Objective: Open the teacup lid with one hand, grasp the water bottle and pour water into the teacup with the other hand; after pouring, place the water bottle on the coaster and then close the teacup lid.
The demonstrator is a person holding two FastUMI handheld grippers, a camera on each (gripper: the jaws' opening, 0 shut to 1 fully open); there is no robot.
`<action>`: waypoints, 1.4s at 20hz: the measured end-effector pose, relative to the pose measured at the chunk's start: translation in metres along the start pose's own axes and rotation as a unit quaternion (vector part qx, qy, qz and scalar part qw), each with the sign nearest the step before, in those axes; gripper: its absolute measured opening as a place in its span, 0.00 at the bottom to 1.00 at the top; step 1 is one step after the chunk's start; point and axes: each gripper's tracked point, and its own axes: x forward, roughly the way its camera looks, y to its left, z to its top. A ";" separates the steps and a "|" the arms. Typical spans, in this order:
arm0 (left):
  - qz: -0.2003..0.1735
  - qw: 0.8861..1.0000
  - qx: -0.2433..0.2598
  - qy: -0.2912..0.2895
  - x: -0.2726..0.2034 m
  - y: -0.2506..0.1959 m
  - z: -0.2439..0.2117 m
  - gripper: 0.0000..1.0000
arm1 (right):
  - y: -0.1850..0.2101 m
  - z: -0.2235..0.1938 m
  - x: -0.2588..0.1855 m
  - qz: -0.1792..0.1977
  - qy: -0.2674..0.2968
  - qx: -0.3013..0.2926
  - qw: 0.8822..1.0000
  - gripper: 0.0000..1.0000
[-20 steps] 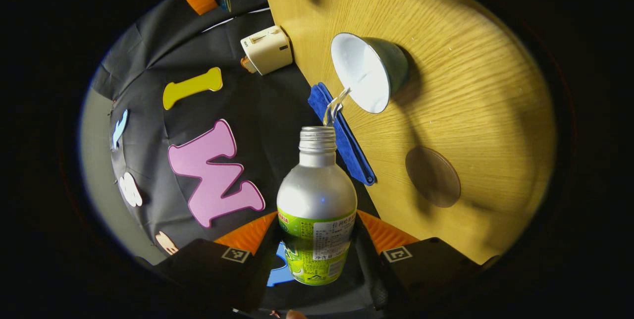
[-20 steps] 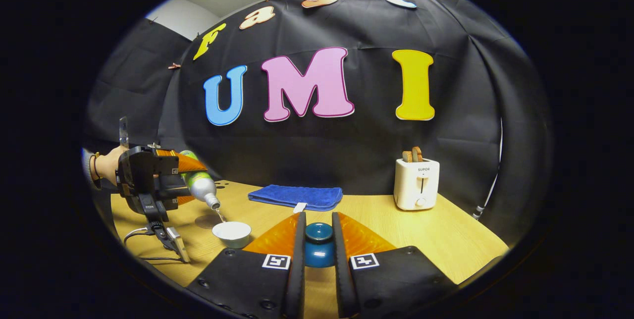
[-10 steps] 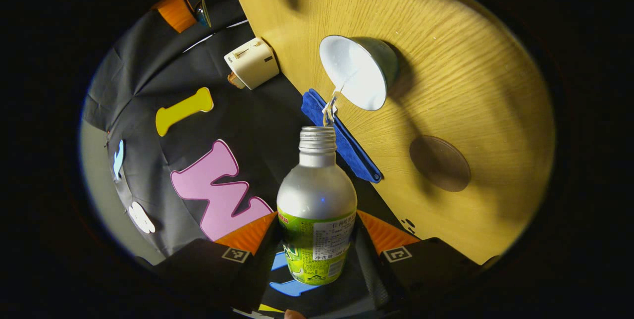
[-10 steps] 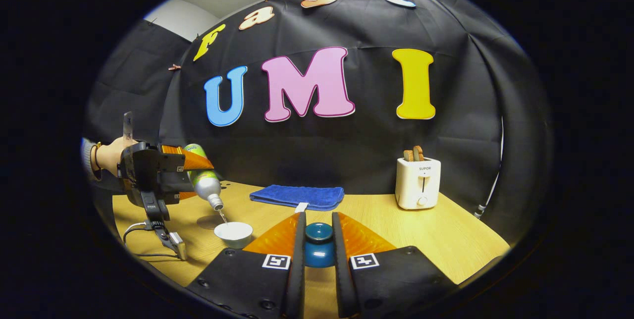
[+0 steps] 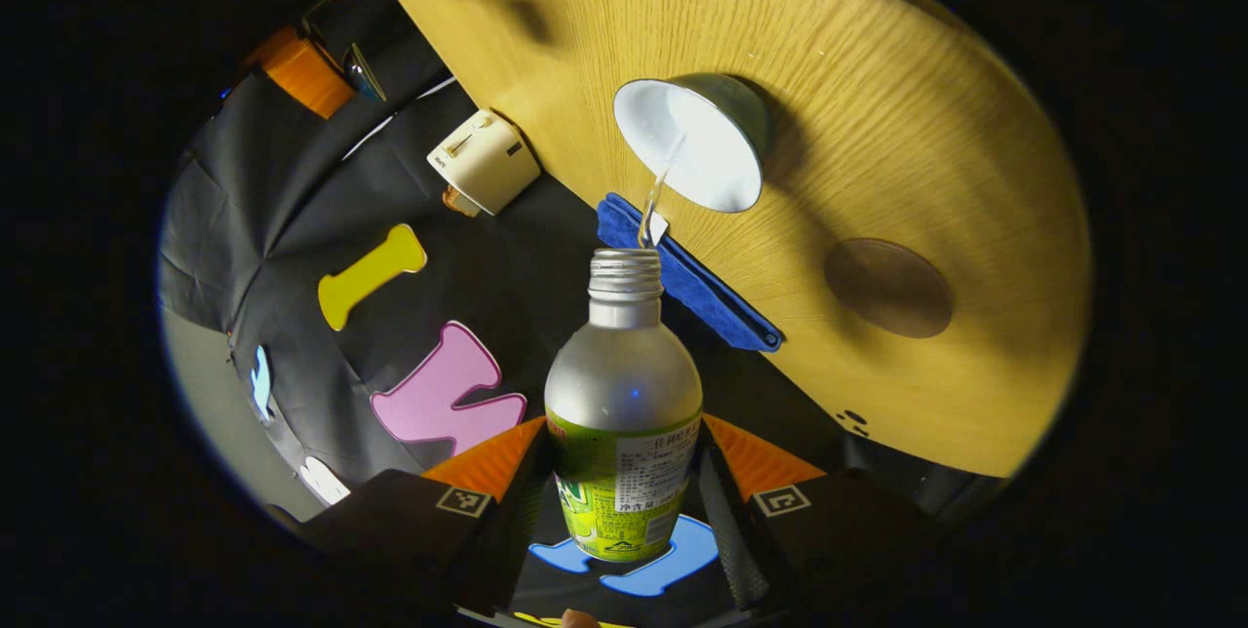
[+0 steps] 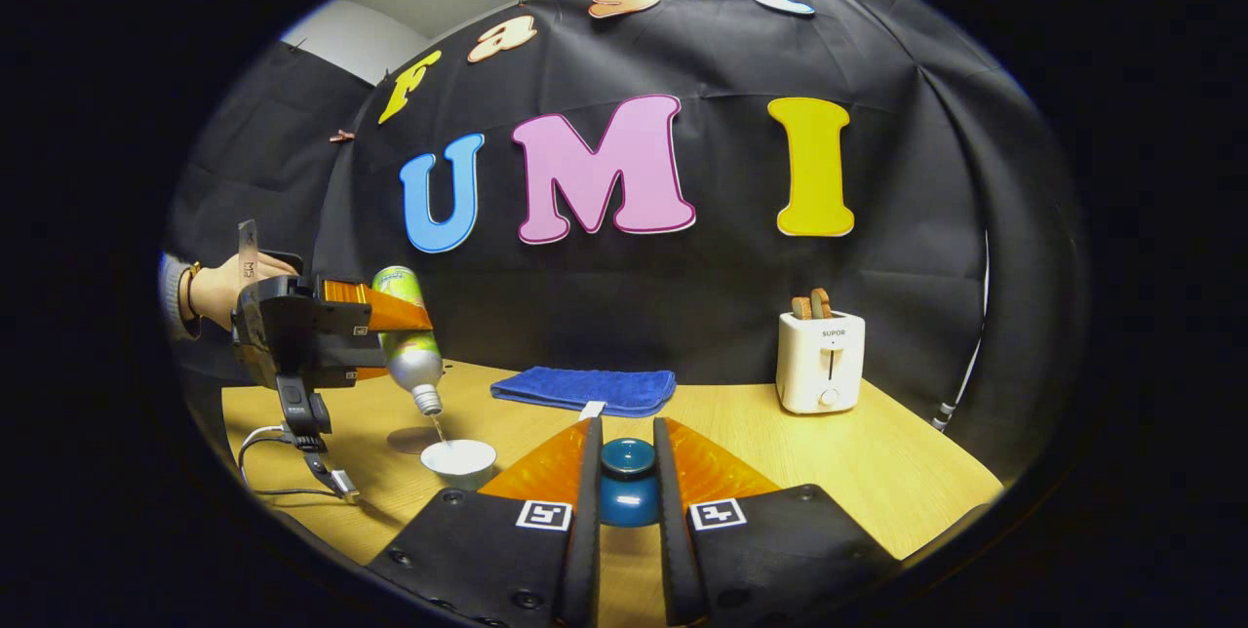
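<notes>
Right gripper view: at far left, hand raised, left tool tipped mouth-down, clamped on water bottle, thin stream falling into open teacup on desk, coaster just behind. Near, right tool level above desk, pinching teacup lid by both sides.

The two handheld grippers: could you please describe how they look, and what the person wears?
Both the left gripper and the right gripper have black bodies with square black-and-white markers and ribbed orange panels. In the right gripper view, a cable hangs from the left gripper, and the hand holding it shows a grey cuff and a wristband.
</notes>
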 end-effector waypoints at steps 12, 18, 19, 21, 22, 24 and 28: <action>0.003 1.000 -0.010 -0.007 0.004 0.008 0.003 0.82 | 0.000 0.004 -0.002 0.003 -0.003 0.002 1.000 0.29; -0.042 0.956 -0.288 0.022 0.001 -0.024 0.007 0.82 | 0.004 0.004 -0.002 0.002 -0.003 -0.005 1.000 0.29; -0.054 0.935 -0.350 0.020 -0.002 -0.031 0.013 0.81 | 0.004 0.005 -0.003 0.001 -0.004 -0.007 1.000 0.29; -0.067 0.891 -0.449 0.011 -0.003 -0.038 0.032 0.82 | 0.005 0.007 -0.003 0.000 -0.006 -0.010 1.000 0.29; -0.060 0.872 -0.486 0.014 -0.004 -0.038 0.035 0.82 | 0.005 0.009 -0.003 0.000 -0.008 -0.010 1.000 0.29; -0.043 0.827 -0.560 0.032 -0.005 -0.039 0.035 0.81 | 0.006 0.009 -0.003 0.000 -0.009 -0.012 1.000 0.24; -0.028 0.700 -0.714 0.021 -0.002 -0.032 0.050 0.81 | 0.006 0.008 -0.004 -0.001 -0.007 -0.015 1.000 0.24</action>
